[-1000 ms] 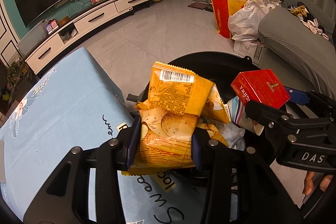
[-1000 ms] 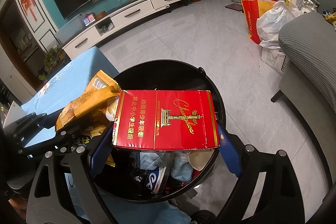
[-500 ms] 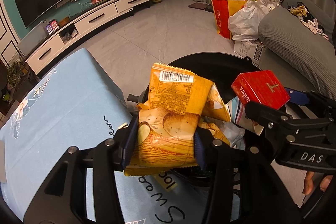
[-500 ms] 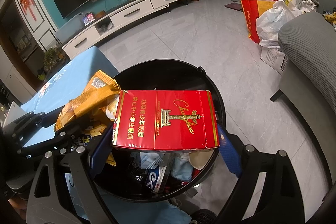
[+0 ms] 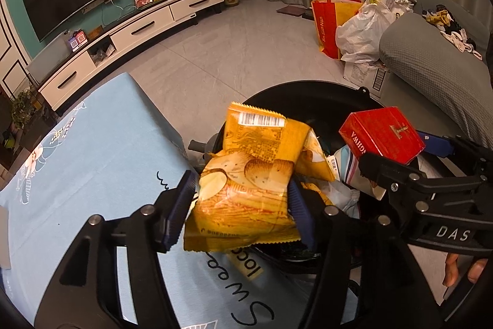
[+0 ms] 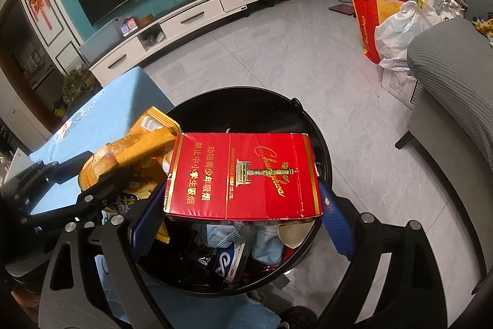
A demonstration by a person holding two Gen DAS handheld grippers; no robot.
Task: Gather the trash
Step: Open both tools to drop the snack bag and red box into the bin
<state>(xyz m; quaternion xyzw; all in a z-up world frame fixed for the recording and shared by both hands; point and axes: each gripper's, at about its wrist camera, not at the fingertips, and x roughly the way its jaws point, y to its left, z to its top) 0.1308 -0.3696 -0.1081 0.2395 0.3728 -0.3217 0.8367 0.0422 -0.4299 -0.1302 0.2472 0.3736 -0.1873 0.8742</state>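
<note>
1. Much of the black bin's (image 6: 311, 125) contents is hidden beneath the red carton (image 6: 243, 174).
2. The small print on the chip bag (image 5: 246, 184) cannot be read.
3. The blue tablecloth's (image 5: 77, 162) lettering is partly covered.

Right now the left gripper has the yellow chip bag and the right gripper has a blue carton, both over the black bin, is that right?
Not quite: the carton between the right gripper's fingers is red with gold print, not blue, as the right wrist view shows. The rest holds: the yellow chip bag sits between the left gripper's opening jaws, and both are over the black bin.
</note>
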